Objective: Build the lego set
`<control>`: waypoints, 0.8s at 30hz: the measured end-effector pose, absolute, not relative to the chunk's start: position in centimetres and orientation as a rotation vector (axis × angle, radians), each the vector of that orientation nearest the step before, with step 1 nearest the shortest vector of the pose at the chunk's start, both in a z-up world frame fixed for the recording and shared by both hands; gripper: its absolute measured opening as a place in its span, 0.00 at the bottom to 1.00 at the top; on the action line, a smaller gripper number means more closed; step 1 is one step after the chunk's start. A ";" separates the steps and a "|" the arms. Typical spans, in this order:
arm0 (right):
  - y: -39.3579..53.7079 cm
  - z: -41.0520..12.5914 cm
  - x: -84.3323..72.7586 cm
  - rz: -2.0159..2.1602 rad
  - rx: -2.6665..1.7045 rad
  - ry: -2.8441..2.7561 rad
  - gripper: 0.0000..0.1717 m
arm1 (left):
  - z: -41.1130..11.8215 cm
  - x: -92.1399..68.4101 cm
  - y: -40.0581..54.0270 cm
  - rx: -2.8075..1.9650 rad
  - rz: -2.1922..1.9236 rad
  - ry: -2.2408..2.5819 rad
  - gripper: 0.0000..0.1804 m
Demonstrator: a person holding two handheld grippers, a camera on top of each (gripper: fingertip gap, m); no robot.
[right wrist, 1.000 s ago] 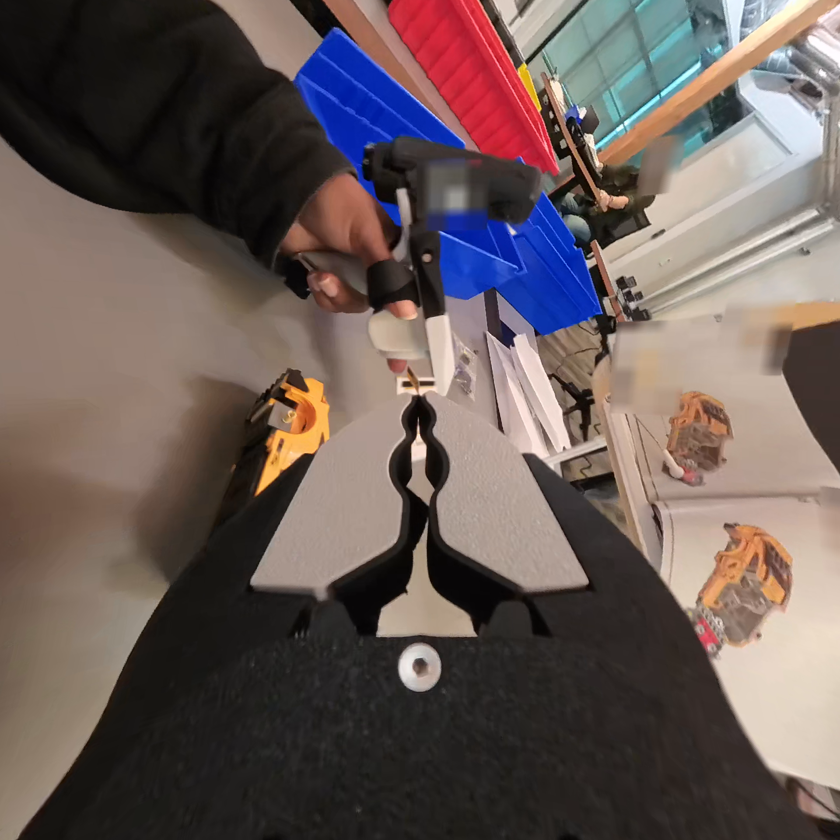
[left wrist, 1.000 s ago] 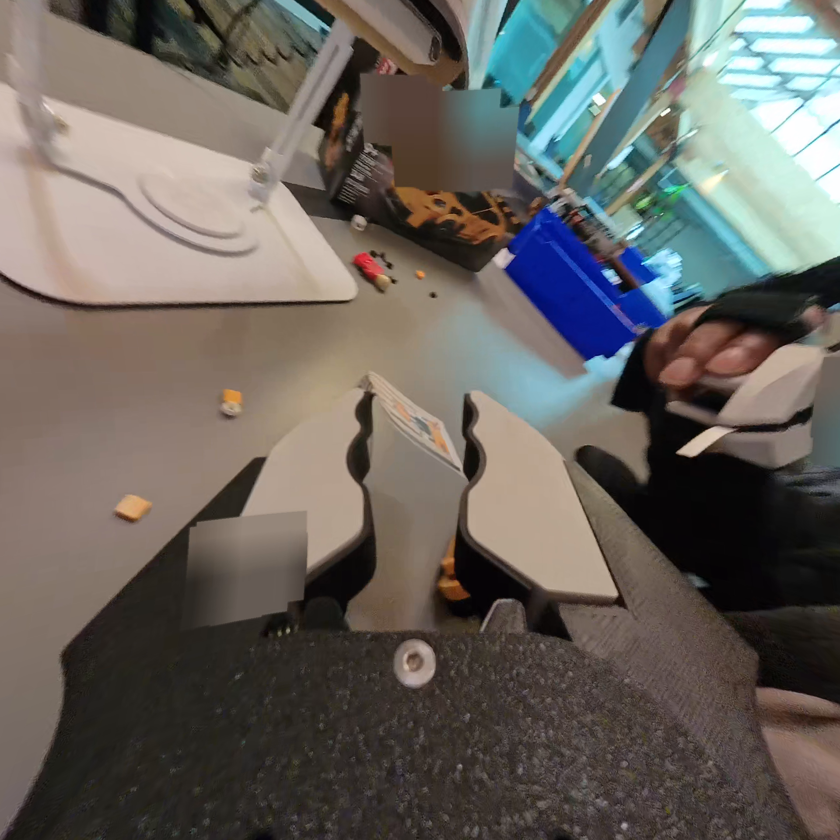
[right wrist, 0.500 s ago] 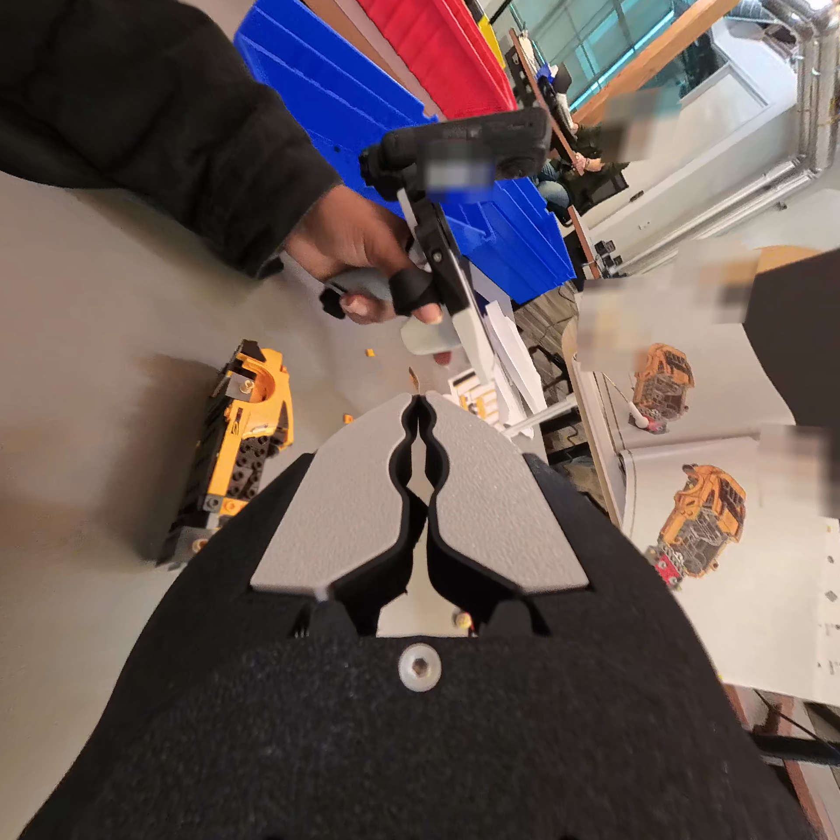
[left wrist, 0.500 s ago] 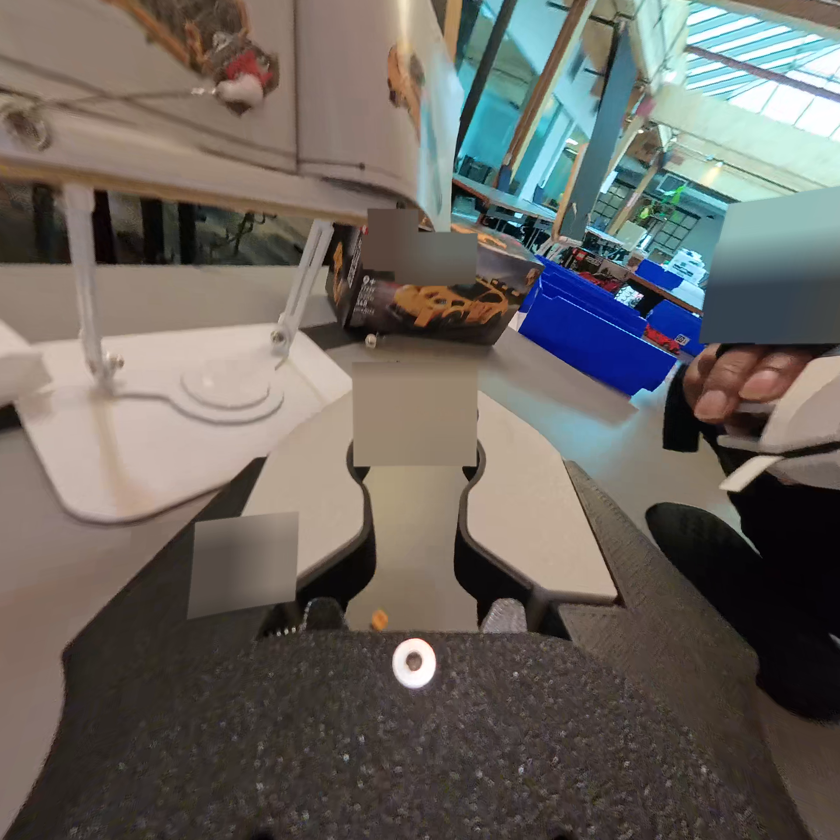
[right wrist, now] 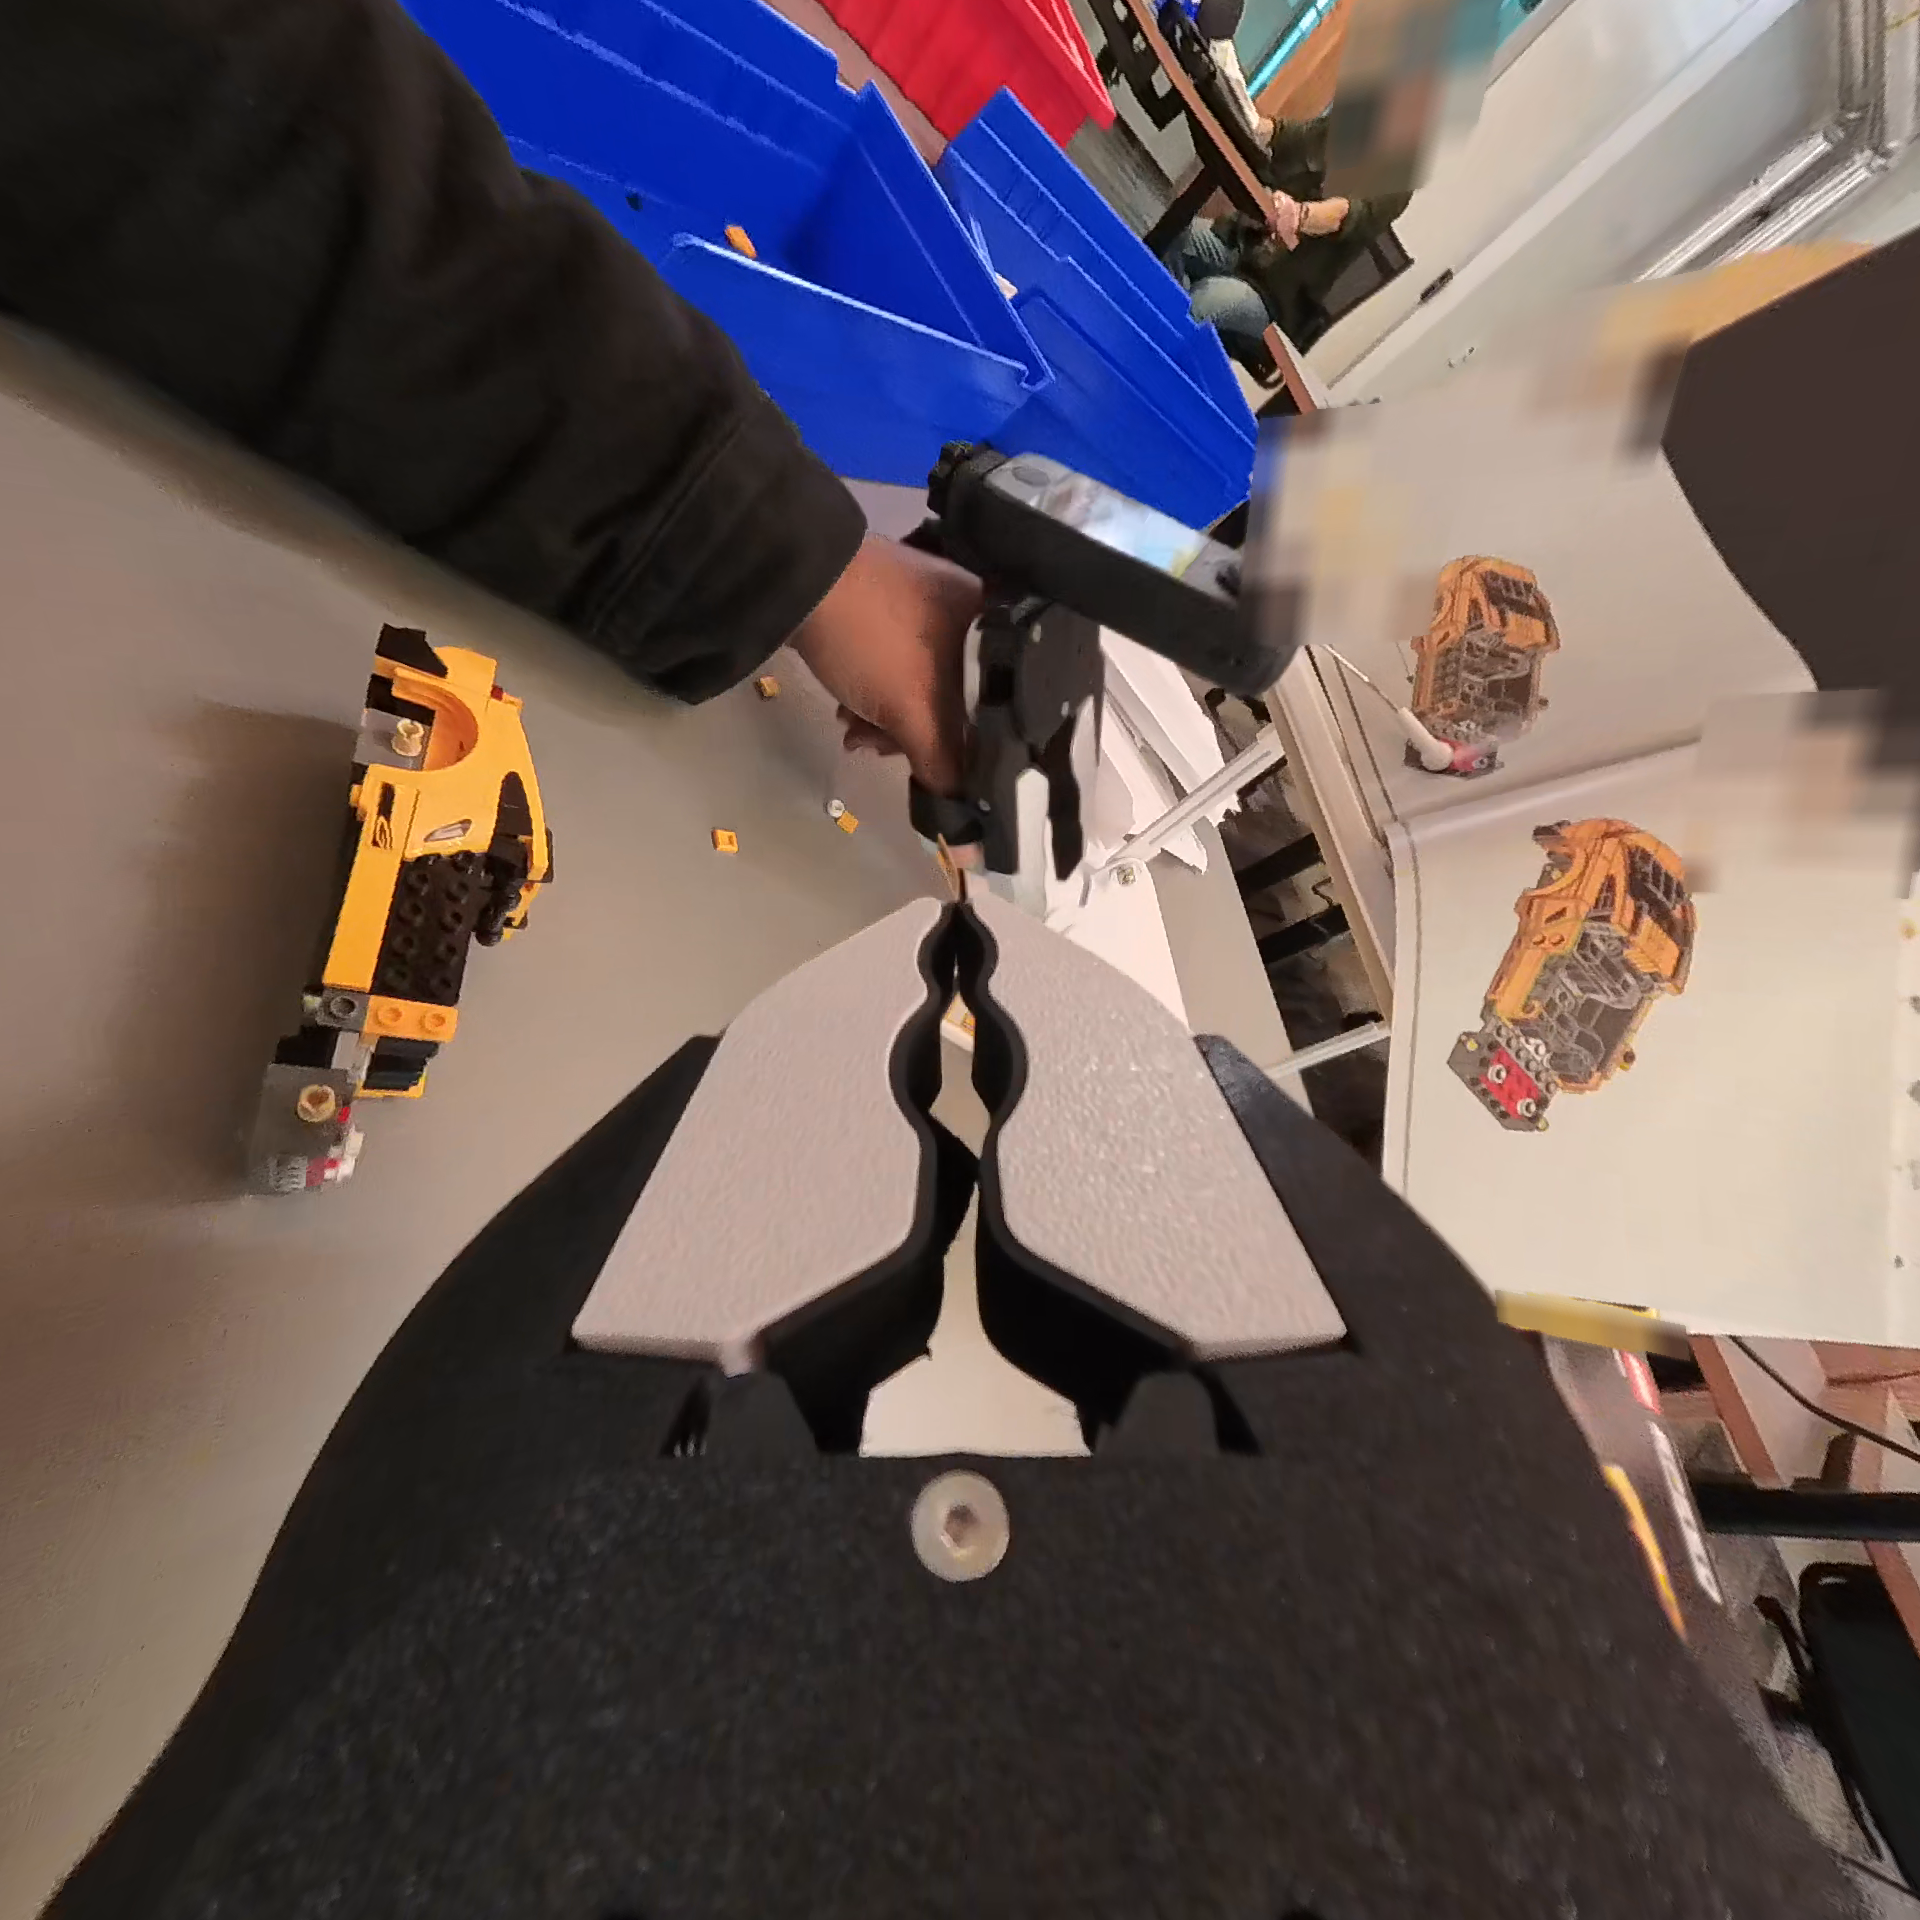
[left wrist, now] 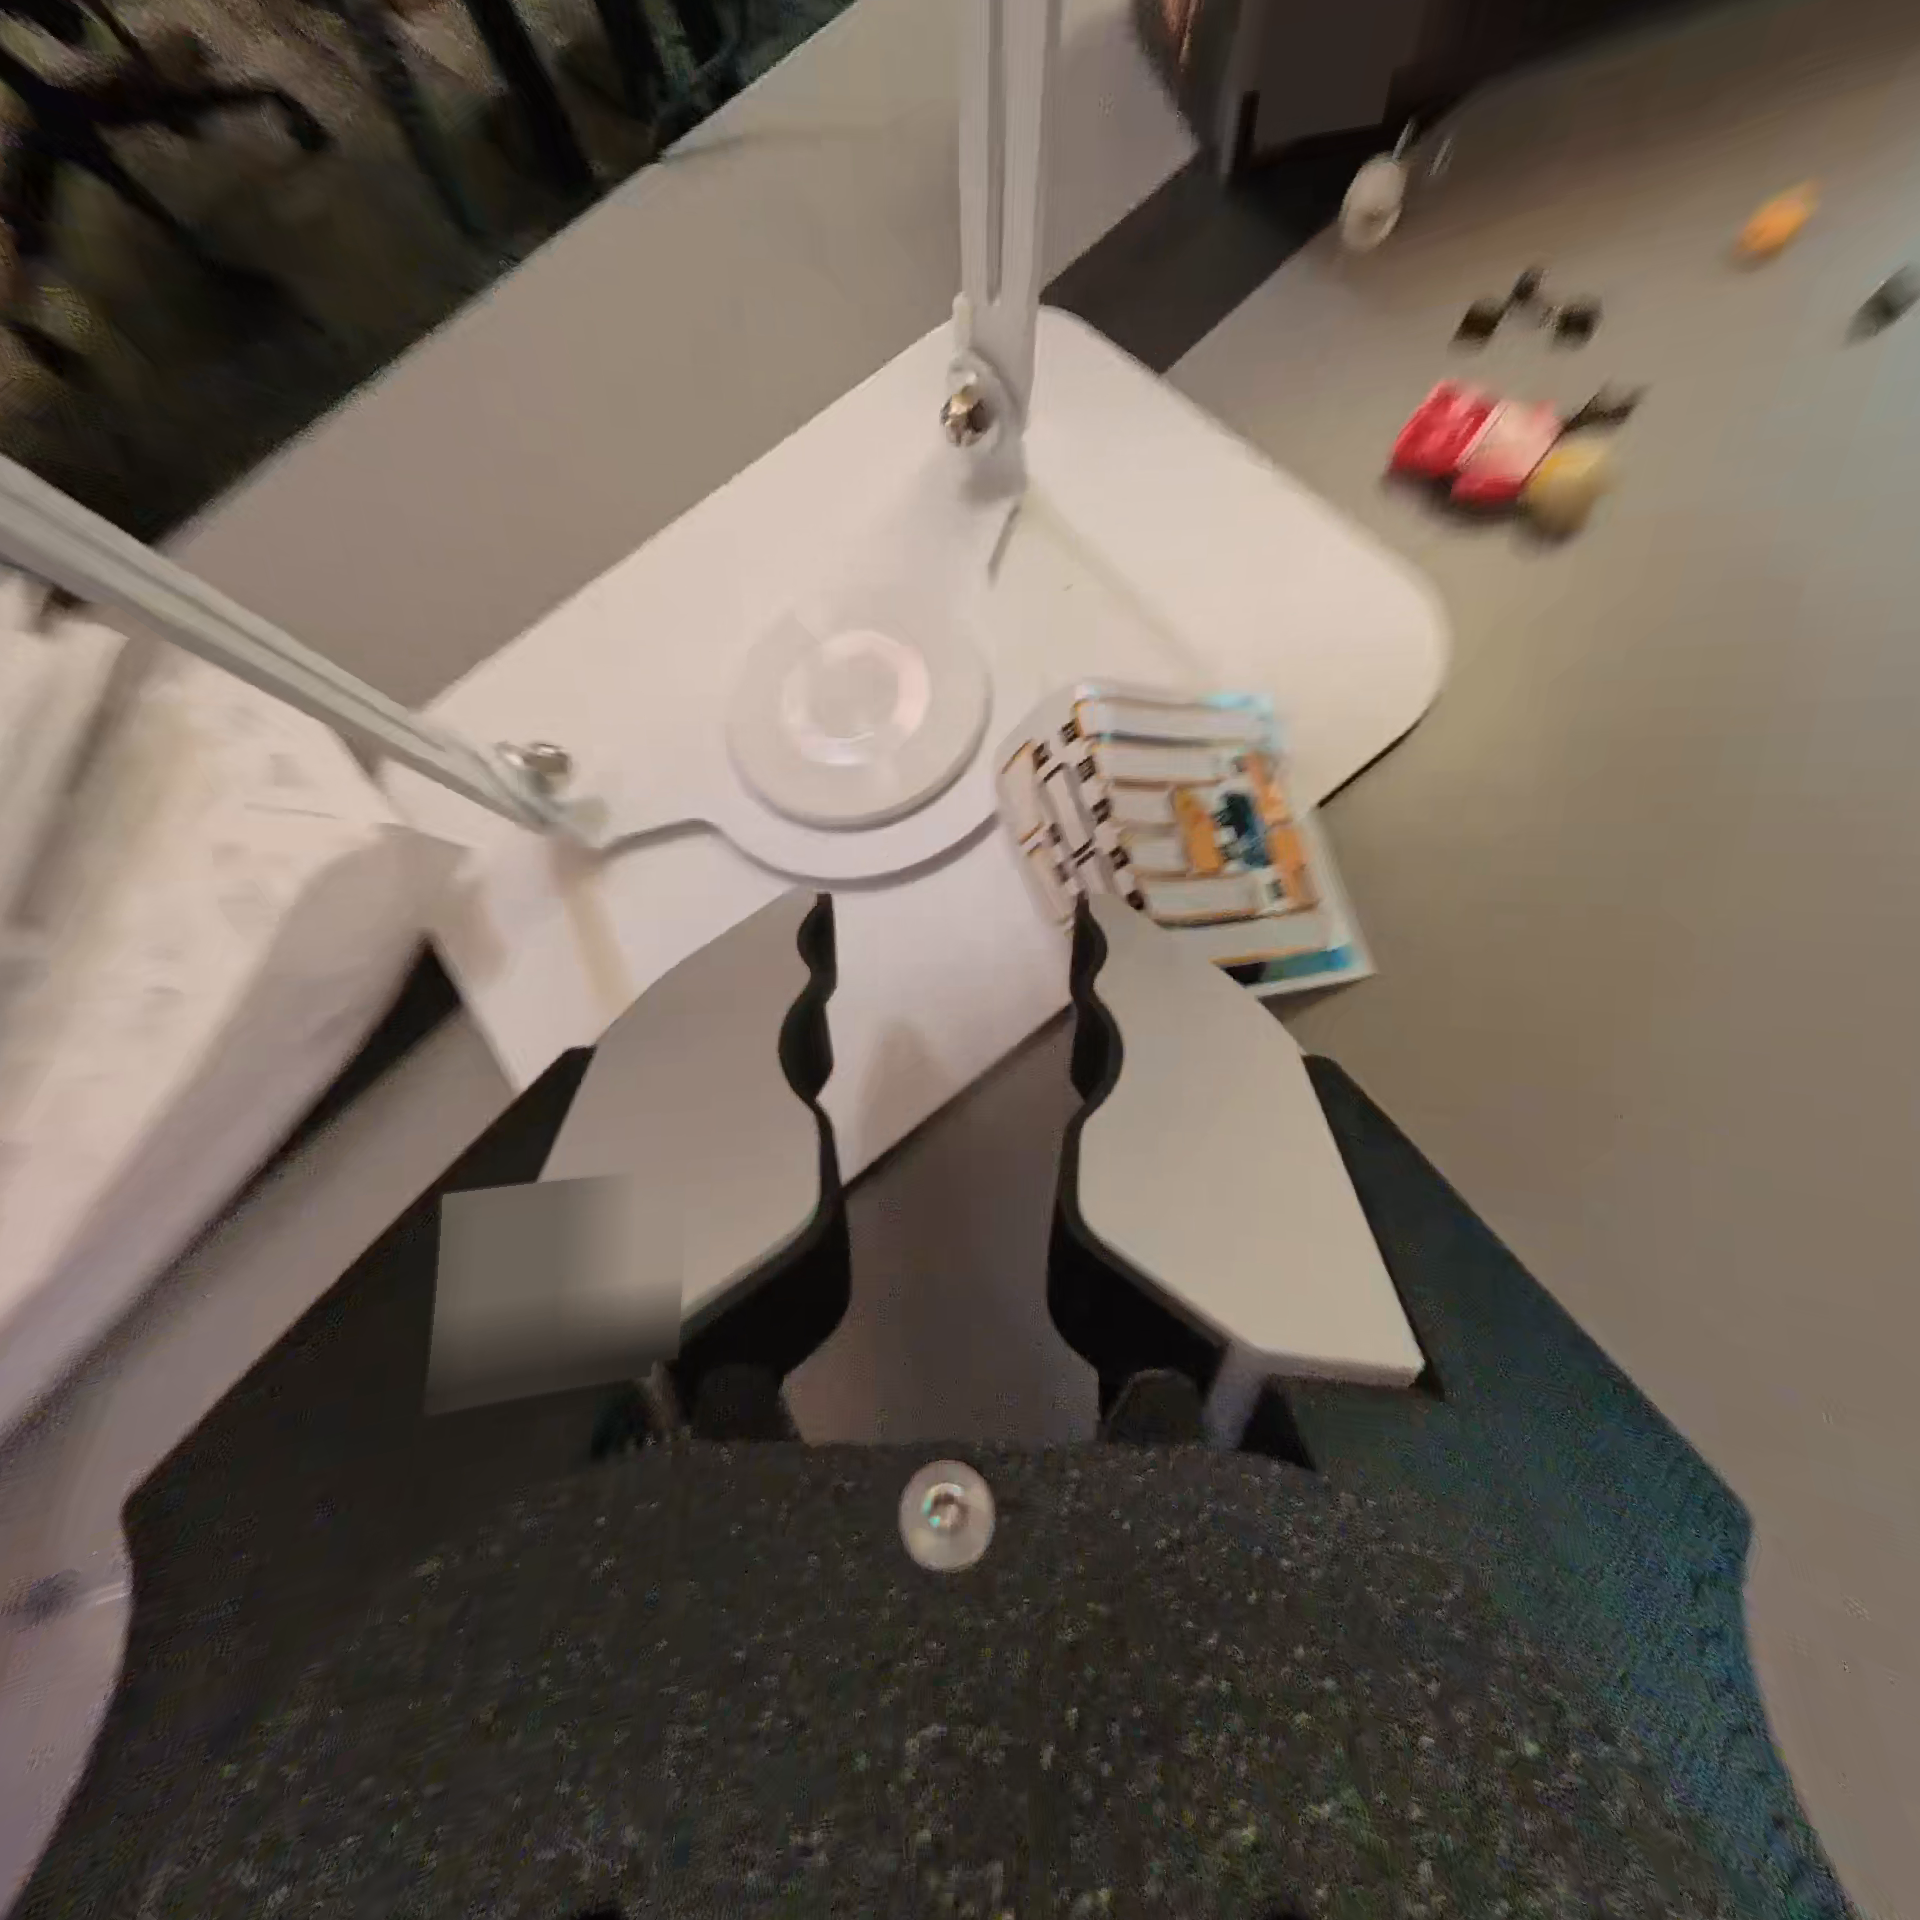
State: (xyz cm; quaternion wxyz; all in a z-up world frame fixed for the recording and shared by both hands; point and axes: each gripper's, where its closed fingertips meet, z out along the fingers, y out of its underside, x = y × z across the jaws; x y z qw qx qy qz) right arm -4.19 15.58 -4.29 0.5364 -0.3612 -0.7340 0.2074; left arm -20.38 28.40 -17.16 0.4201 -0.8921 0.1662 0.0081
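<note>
**Left claw open above the stand base, right claw closed on a thin sliver**

Above the white stand base [left wrist: 1195,540] my left gripper [left wrist: 951,914] points down with its jaws apart, and only the white plate shows in the gap between them. Its right fingertip [left wrist: 1086,935] is at the corner of a small printed sticker sheet [left wrist: 1184,821], which lies partly on the base and partly on the grey table [left wrist: 1610,935]; I cannot tell if the tip really touches it. Two white rods go up from the base, and one round disc [left wrist: 857,717] sits on it just beyond the tips.

My right gripper [right wrist: 954,914] is closed, tip against tip. One thin orange-edged sliver [right wrist: 951,868] stands out of the tips; what it is I cannot tell.

On the table I count one half-built yellow and black brick car [right wrist: 416,883], and three small orange bricks loose [right wrist: 725,840] between the car and the hand. Four blurred black bits [left wrist: 1522,312], one red piece [left wrist: 1475,452] and one white wheel [left wrist: 1371,208] lie beyond the base. Two car pictures show on the open instruction book [right wrist: 1662,1195]. Blue bins [right wrist: 883,312] stand behind.

From the right wrist view, the person's left hand [right wrist: 894,655], in a black sleeve [right wrist: 468,343], holds the left gripper with its nose down toward the base.
</note>
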 end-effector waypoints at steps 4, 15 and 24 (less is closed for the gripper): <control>16.0 -4.9 -4.3 0.497 -0.881 -1.753 0.00 | -16.9 -21.6 27.5 -2.224 0.260 0.547 0.29; 14.5 -6.1 -4.0 0.686 -0.959 -1.843 0.00 | -6.1 -8.1 16.5 -1.877 -0.739 0.743 0.10; 11.3 -8.0 -3.1 0.882 -1.026 -2.041 0.00 | -8.3 -3.8 10.7 -1.966 -0.503 1.105 0.09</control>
